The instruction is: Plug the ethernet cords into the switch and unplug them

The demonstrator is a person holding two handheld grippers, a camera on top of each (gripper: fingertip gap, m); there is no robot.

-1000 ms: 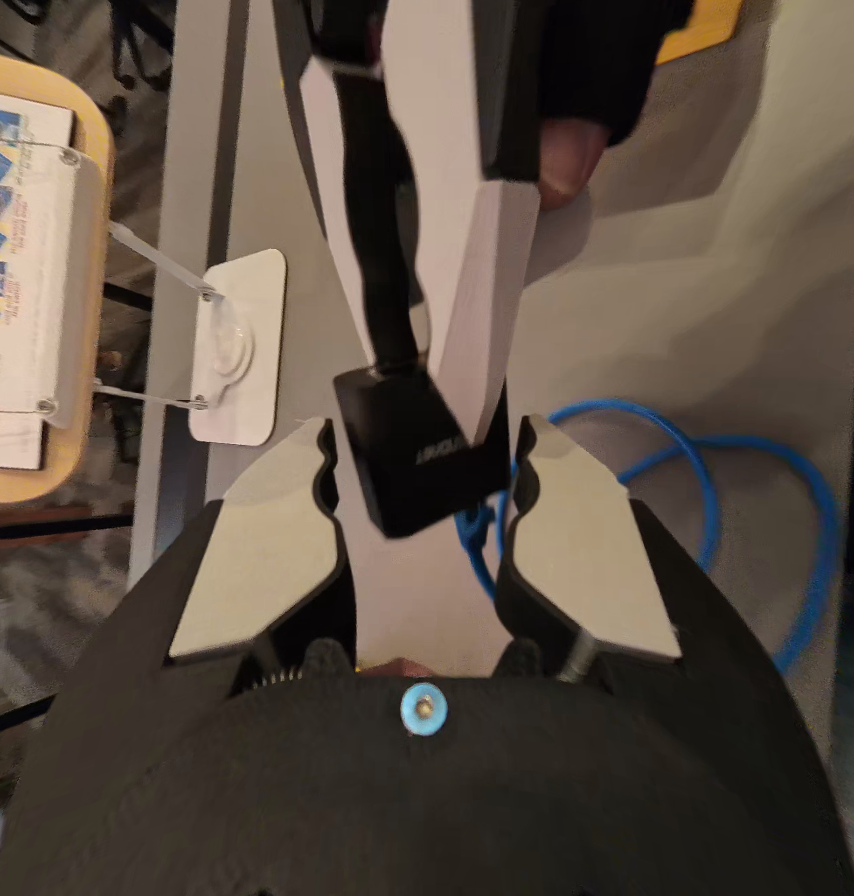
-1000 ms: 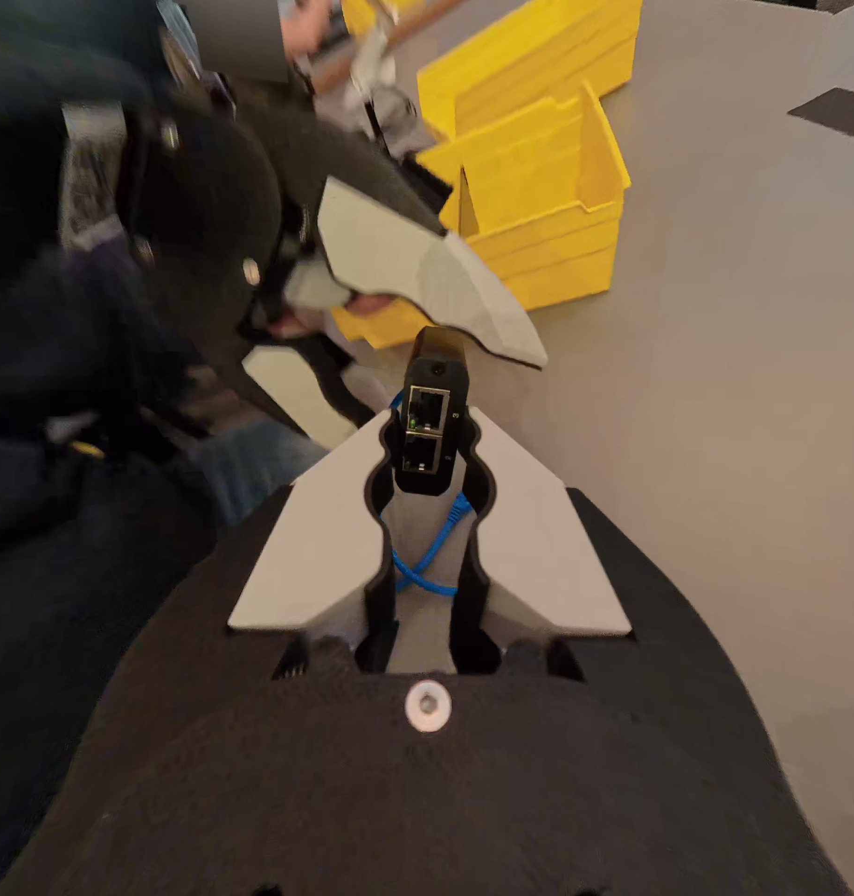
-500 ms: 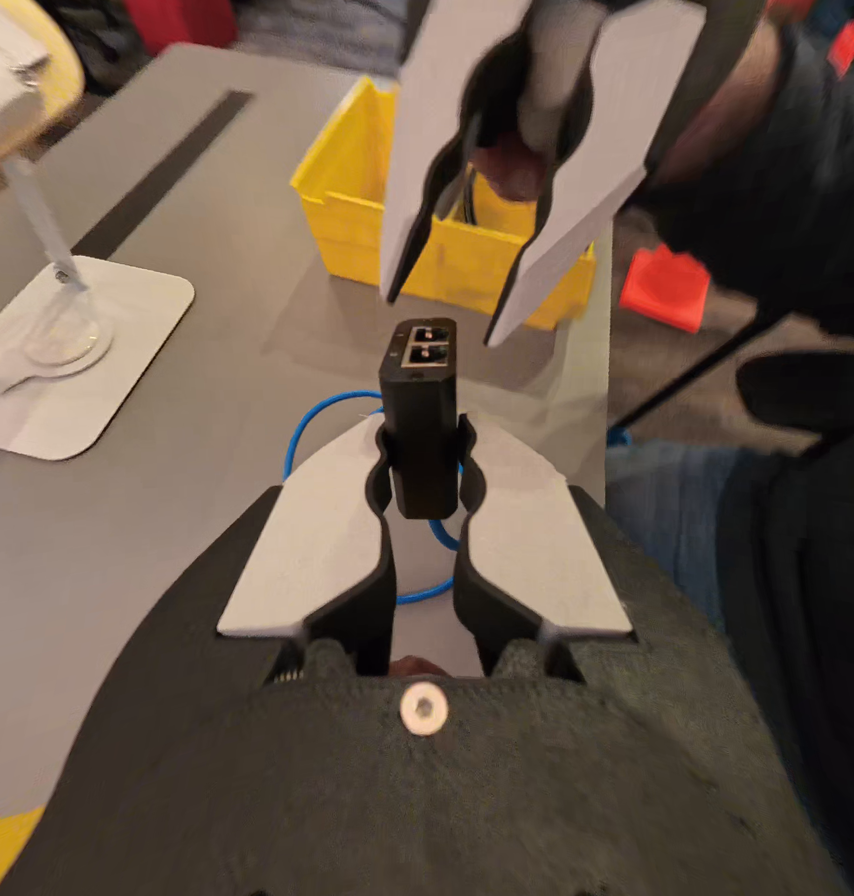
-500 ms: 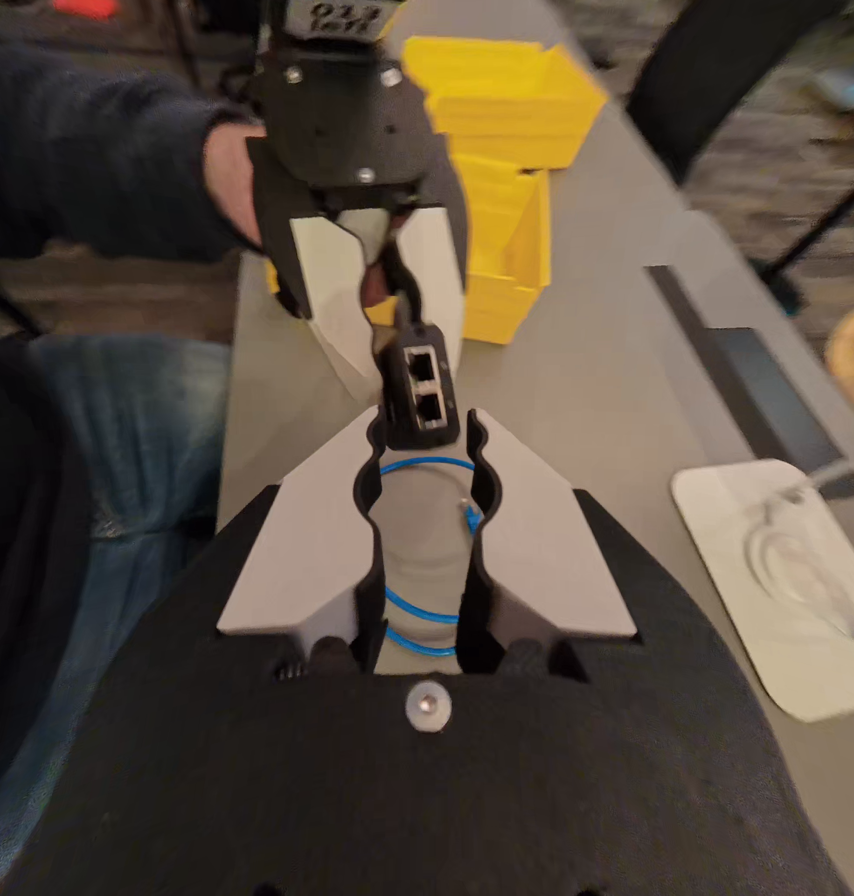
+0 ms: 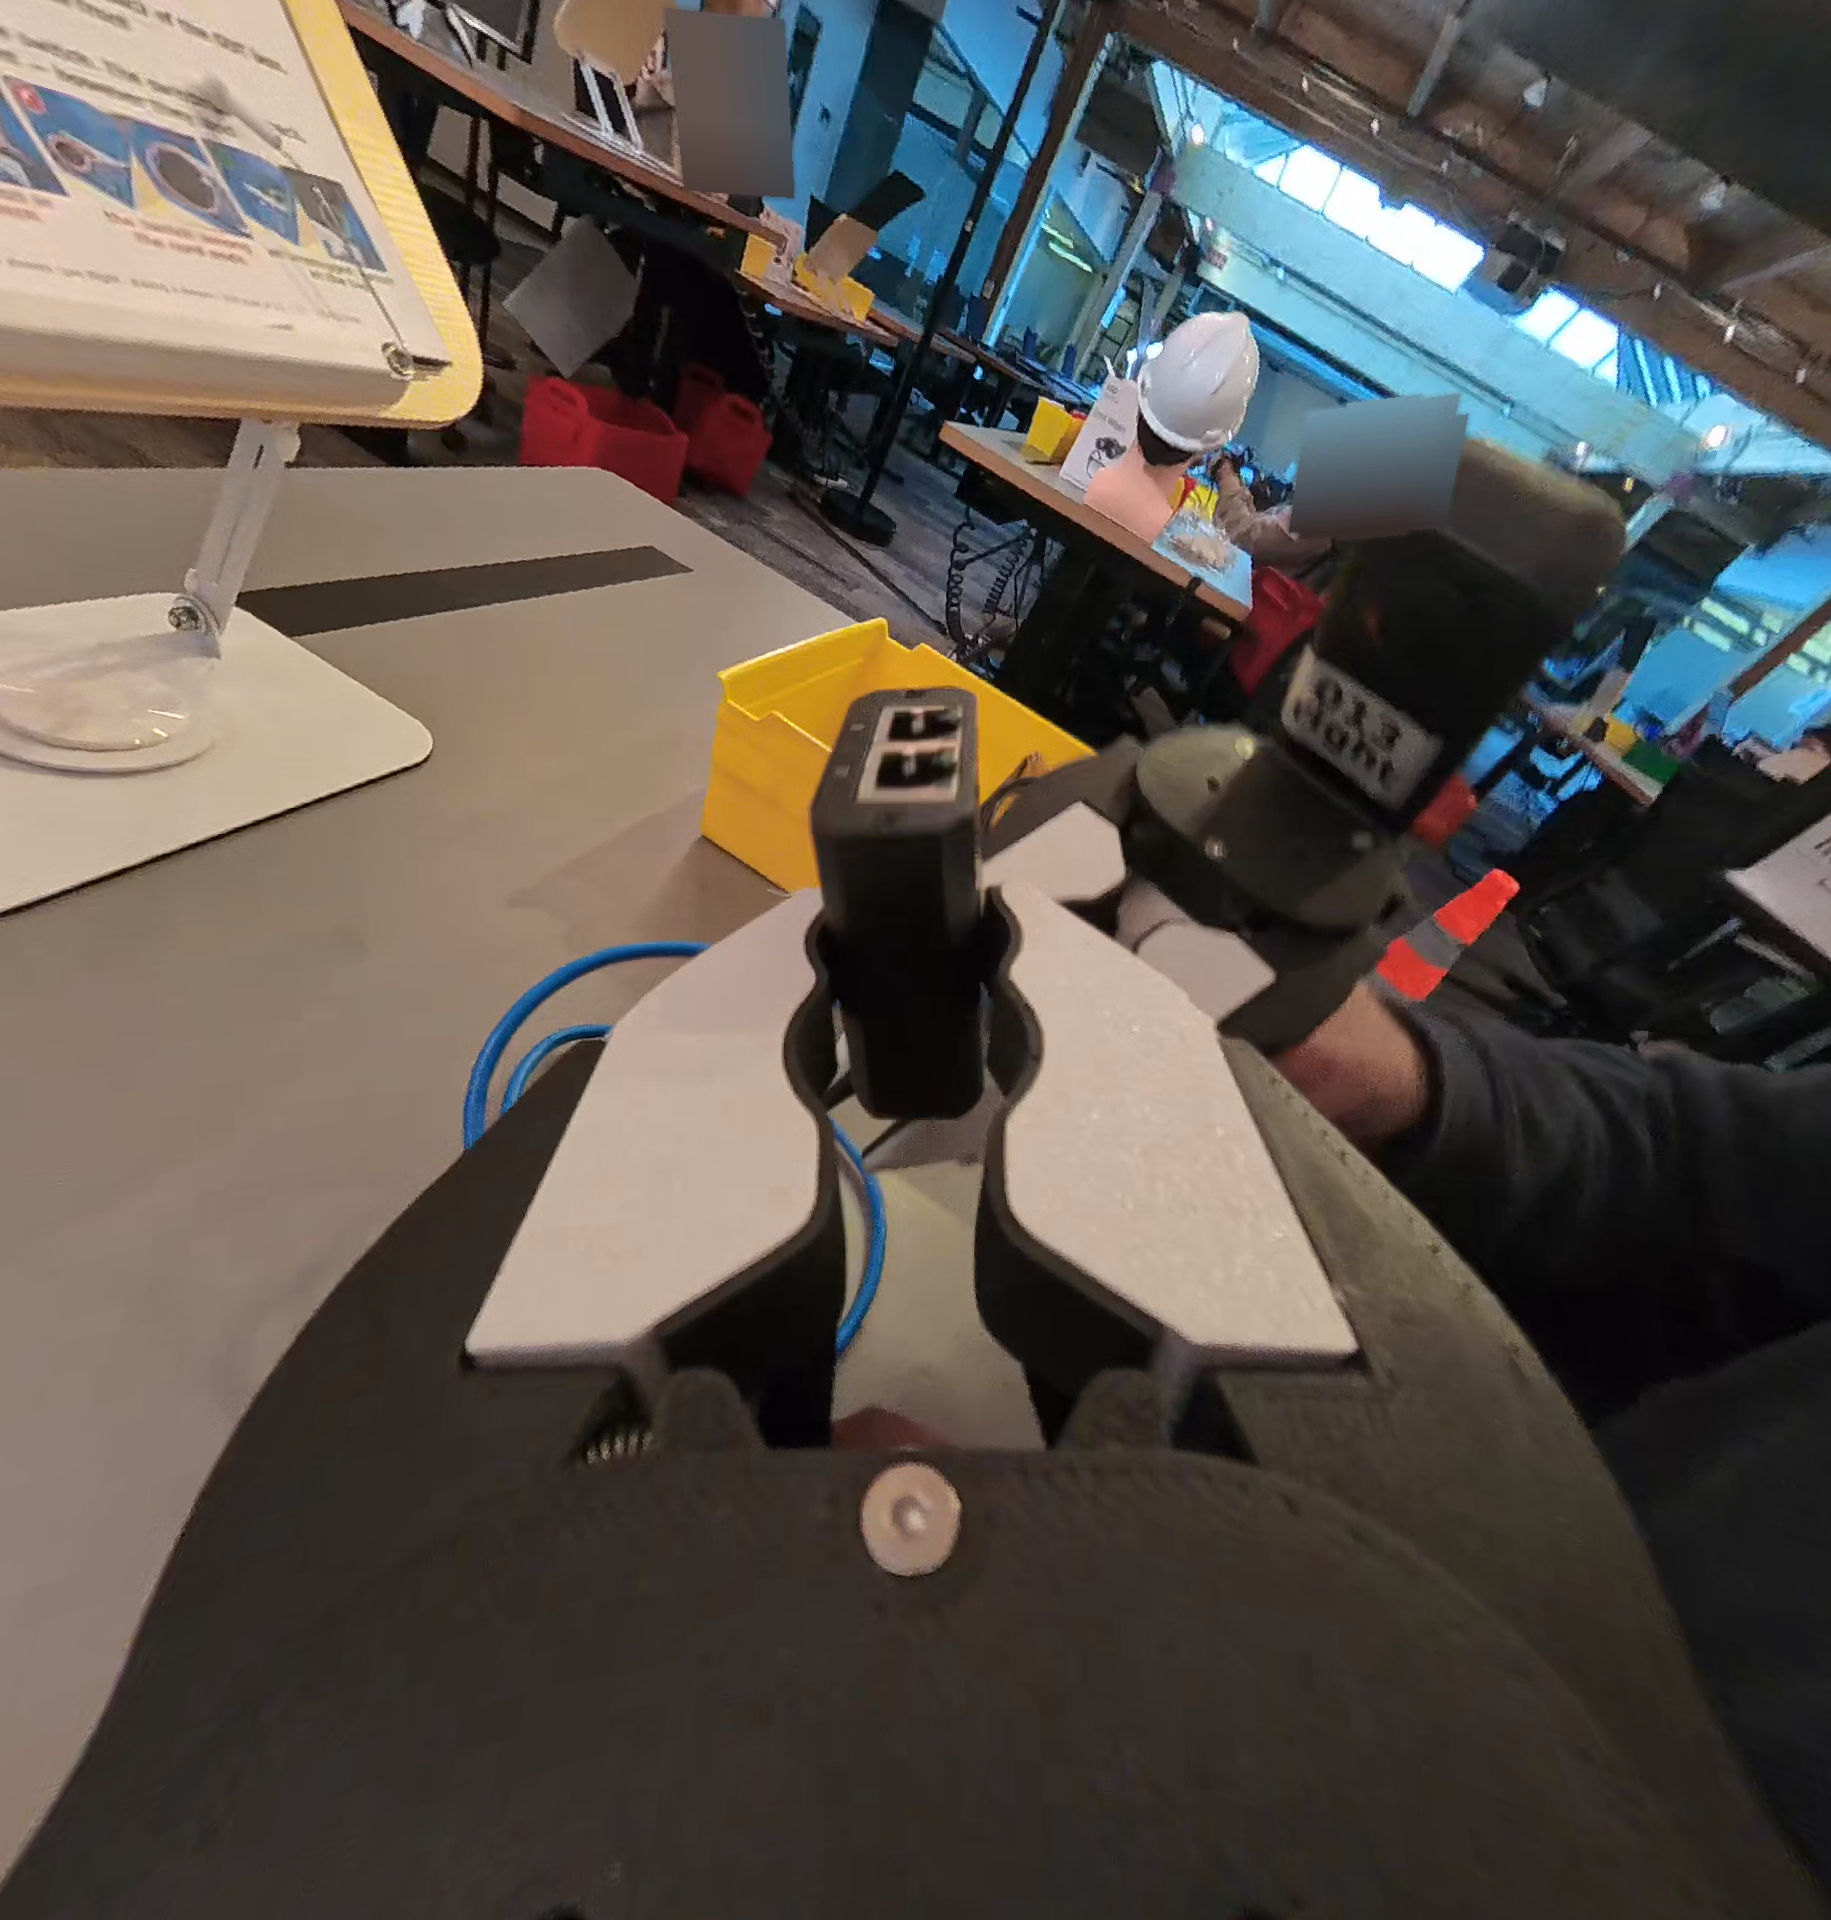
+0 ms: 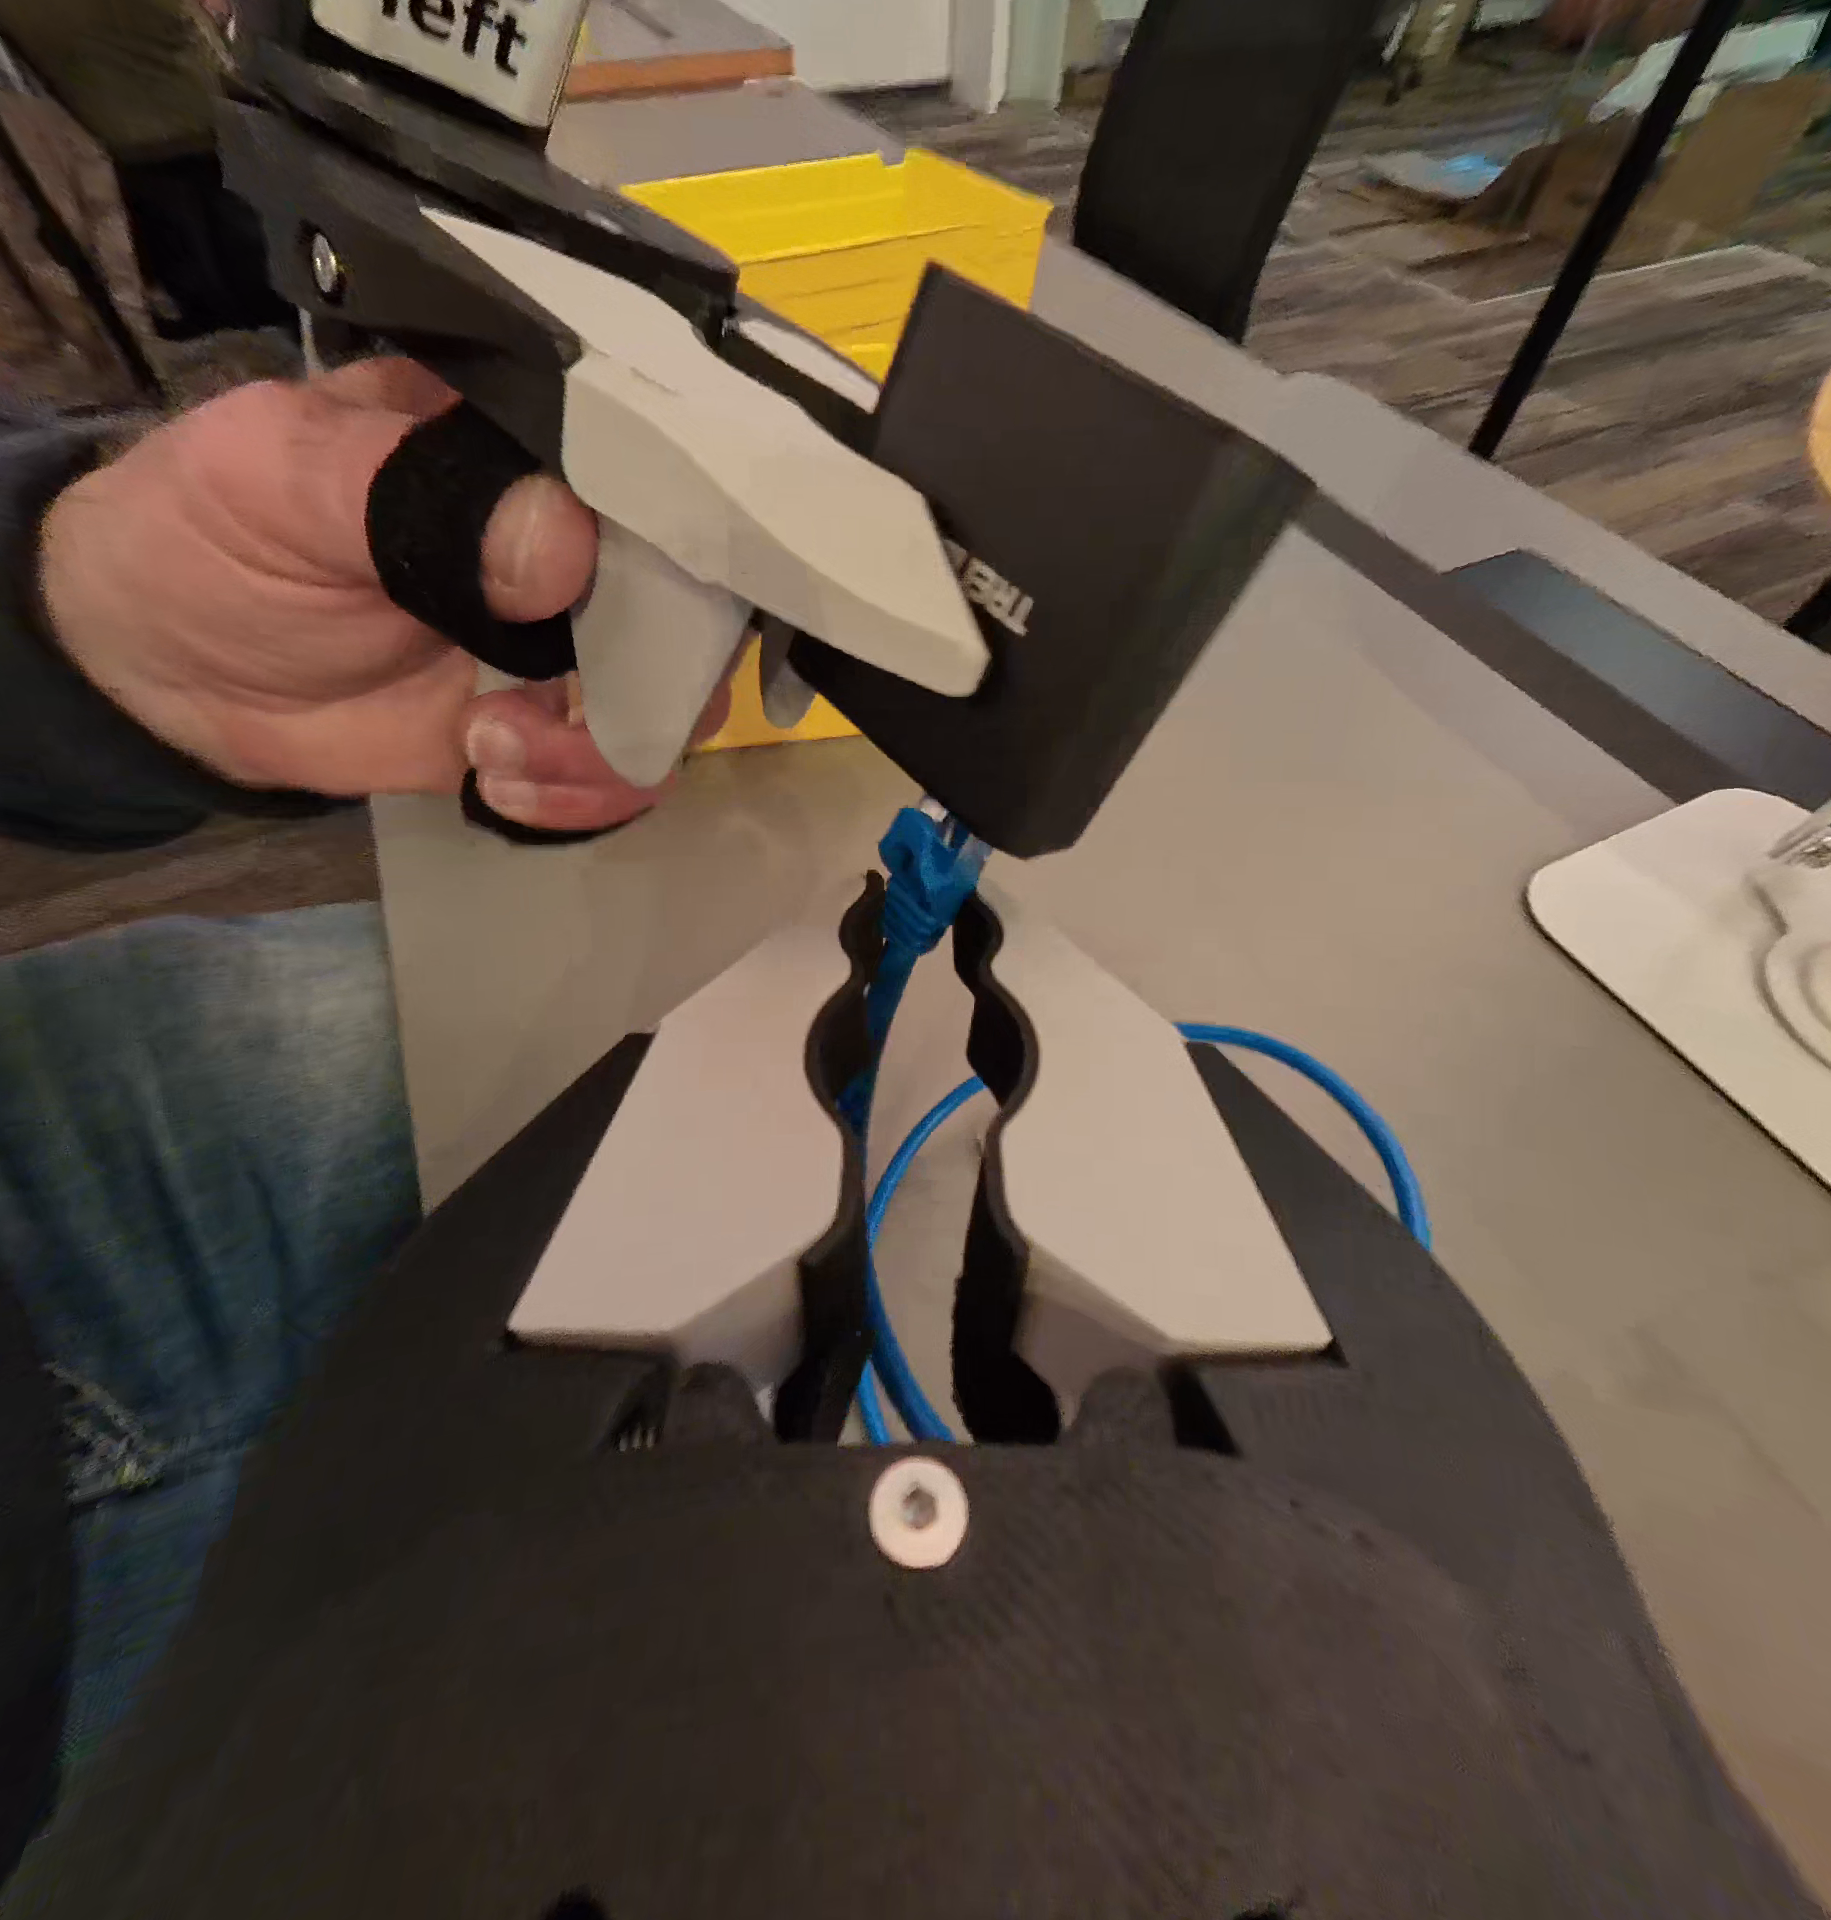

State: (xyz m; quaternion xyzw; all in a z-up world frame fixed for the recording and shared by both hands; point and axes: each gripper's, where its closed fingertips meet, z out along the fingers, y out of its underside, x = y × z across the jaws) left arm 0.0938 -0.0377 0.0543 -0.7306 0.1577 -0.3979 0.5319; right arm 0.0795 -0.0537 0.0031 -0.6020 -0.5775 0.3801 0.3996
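Note:
My left gripper [image 5: 911, 914] is shut on the black switch [image 5: 895, 862] and holds it above the grey table [image 5: 319, 1039], its two ports pointing away and looking empty. In the right wrist view the switch [image 6: 1077, 540] hangs tilted from a left finger [image 6: 786, 520]. My right gripper [image 6: 919, 904] is shut on the blue ethernet cord's plug [image 6: 916, 862], just behind its tip. The tip touches the switch's lower corner. The cord [image 6: 1394, 1153] loops down onto the table and also shows under the left fingers [image 5: 537, 997]. The right gripper's black body [image 5: 1264, 842] sits right of the switch.
A yellow bin [image 5: 776, 748] stands at the table's far edge, also behind the left gripper [image 6: 838, 229]. A white stand base [image 5: 163, 748] [image 6: 1669, 935] carries a tilted instruction board [image 5: 163, 208]. A person's jeans leg [image 6: 163, 1143] is beside the table edge. My hands' fingertips stand some 5 centimeters from each other.
The switch passed from my right gripper to my left. My right gripper then opened, took hold of the blue plug and brought it up to the switch. The left tilted upward.

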